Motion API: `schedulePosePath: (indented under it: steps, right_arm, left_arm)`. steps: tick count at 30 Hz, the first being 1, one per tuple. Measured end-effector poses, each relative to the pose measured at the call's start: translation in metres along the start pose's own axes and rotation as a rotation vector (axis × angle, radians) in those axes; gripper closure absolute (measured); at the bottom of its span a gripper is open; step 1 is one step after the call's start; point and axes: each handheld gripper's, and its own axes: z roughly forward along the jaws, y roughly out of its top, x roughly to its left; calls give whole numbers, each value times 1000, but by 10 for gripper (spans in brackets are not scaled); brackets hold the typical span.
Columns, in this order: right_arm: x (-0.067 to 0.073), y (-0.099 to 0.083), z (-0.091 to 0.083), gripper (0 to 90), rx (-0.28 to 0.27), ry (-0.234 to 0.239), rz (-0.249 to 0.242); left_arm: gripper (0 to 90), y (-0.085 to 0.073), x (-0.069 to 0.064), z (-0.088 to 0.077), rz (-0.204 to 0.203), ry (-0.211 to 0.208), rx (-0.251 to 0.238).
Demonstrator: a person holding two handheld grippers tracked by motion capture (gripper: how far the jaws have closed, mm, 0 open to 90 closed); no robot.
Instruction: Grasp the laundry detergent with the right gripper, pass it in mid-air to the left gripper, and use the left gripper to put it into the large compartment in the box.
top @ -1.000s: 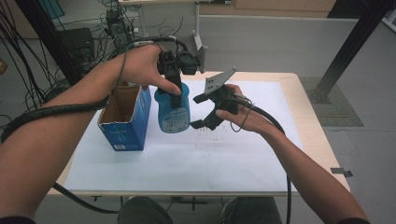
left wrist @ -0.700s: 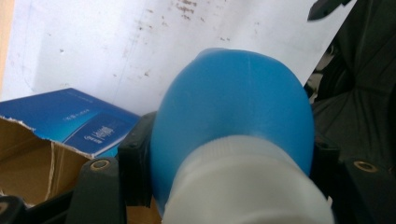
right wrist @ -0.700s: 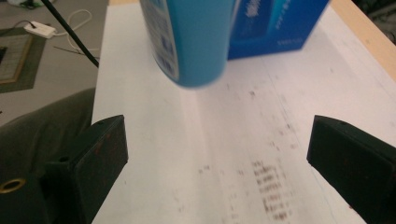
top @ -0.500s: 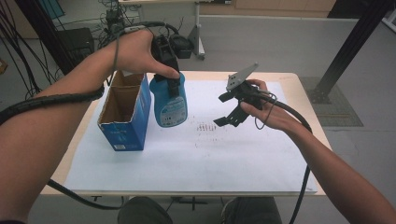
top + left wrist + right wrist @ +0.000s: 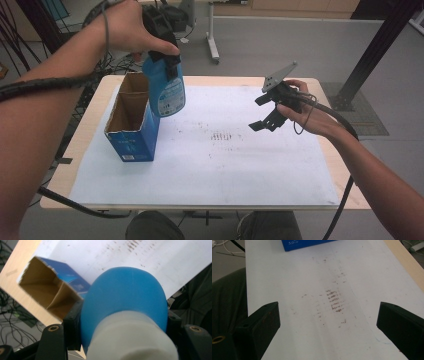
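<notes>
One bottle (image 5: 167,87) is what we have clamped by its neck in the left gripper (image 5: 165,50), up in the air over the open blue box (image 5: 131,122), not yet inside, while our right gripper (image 5: 264,111) hangs empty, jaws apart, above the white sheet (image 5: 225,165).

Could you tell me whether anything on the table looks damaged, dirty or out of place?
The white sheet carries a patch of dark scuff marks near its middle, rows of short brownish smudges. The blue box has a ragged, torn-open top. Nothing looks spilled.
</notes>
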Motion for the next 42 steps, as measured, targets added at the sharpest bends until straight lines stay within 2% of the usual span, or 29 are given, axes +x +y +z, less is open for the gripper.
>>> schedulePosePath:
  steps: [1, 3, 4, 9, 14, 17, 20, 23, 28, 37, 42]
  right_arm:
    - [0, -1, -1, 49, 3, -1, 3]
    - [-1, -1, -2, 49, 7, -1, 2]
    - [-1, -2, -3, 49, 12, -1, 4]
    - [-1, -2, -6, 50, 19, -4, 2]
    - [-2, 1, -9, 50, 21, -7, -3]
    - [-2, 1, -12, 50, 24, -14, -5]
    - [-3, 1, -14, 50, 25, -18, -10]
    - [-3, 1, -16, 50, 36, -23, -8]
    - [-3, 2, -20, 50, 42, -30, -14]
    - [-2, 7, -19, 50, 53, -34, -34]
    - [0, 10, -19, 51, 59, -35, -41]
  left_arm:
    - [369, -1, 2, -2, -9, 3, 1]
    - [369, -4, 8, -9, -62, 5, 0]
    - [369, -5, 10, -11, -71, 4, 7]
    - [370, -14, 25, -23, -184, -11, 1]
    - [370, -22, 39, -34, -278, -1, -12]
    - [370, -27, 49, -41, -351, 0, -20]
    - [370, -31, 57, -47, -402, 6, -35]
    - [370, -36, 66, -52, -477, 11, -53]
    - [370, -44, 78, -58, -572, 17, -61]
    - [370, -58, 93, -56, -702, 34, -46]
    - [370, -65, 99, -51, -748, 27, -48]
